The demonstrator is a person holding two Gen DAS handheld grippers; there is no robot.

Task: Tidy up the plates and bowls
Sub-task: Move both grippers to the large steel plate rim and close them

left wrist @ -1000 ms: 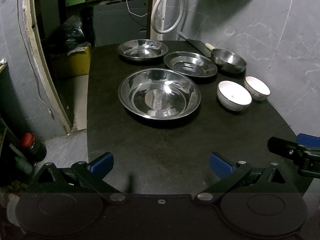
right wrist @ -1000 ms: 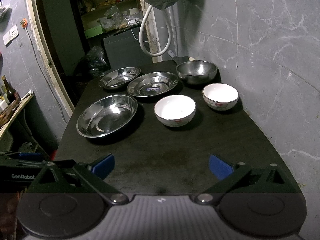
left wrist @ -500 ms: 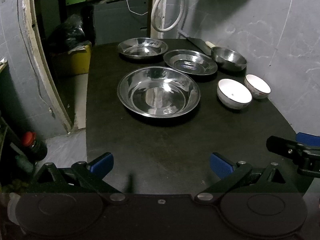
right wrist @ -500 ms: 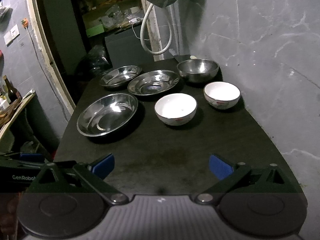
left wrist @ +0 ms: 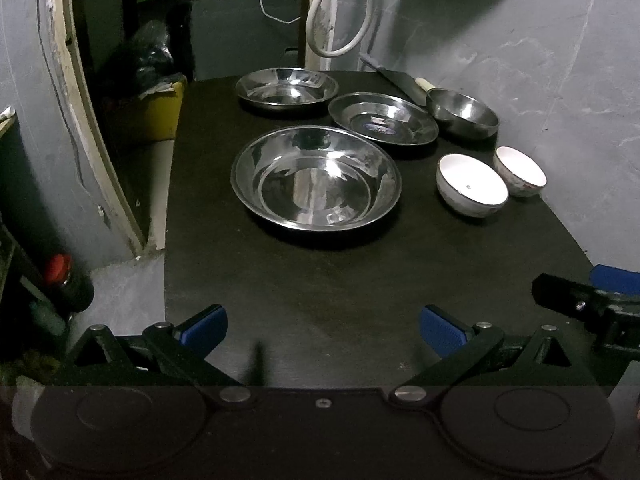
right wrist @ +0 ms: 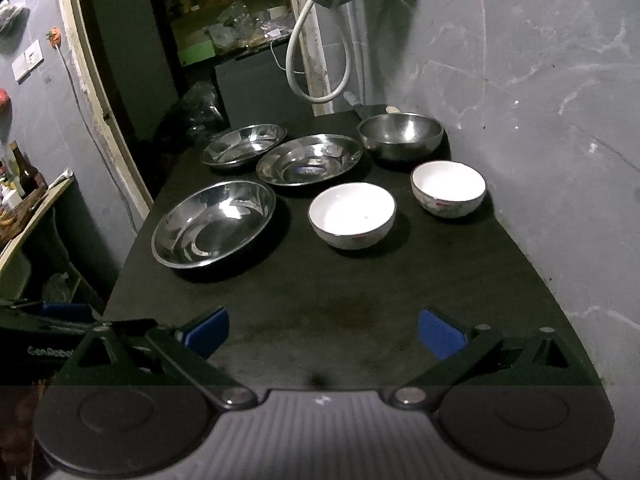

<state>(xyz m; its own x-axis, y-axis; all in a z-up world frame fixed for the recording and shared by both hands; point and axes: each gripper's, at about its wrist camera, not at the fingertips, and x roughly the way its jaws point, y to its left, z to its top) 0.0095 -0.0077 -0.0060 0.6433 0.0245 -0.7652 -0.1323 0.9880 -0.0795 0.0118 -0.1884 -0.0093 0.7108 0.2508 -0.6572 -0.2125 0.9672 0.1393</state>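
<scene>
On the black table (left wrist: 320,280) lie three steel plates: a large one (left wrist: 316,180) nearest, a flat one (left wrist: 383,118) behind it and a third (left wrist: 286,87) at the far left. A steel bowl (left wrist: 462,111) stands far right, with two white bowls (left wrist: 472,184) (left wrist: 520,170) in front of it. The same dishes show in the right wrist view: large plate (right wrist: 214,228), white bowls (right wrist: 352,214) (right wrist: 448,186), steel bowl (right wrist: 400,134). My left gripper (left wrist: 322,326) and right gripper (right wrist: 323,330) are open and empty above the table's near end.
A grey wall (right wrist: 540,120) runs along the table's right side. A knife (left wrist: 400,80) lies at the far end by a white hose (left wrist: 340,12). A yellow bin (left wrist: 152,112) and a doorway are at the left. The right gripper shows at the left view's edge (left wrist: 580,304).
Both grippers have edged slightly back and shifted; the dishes have not moved. Both stay open.
</scene>
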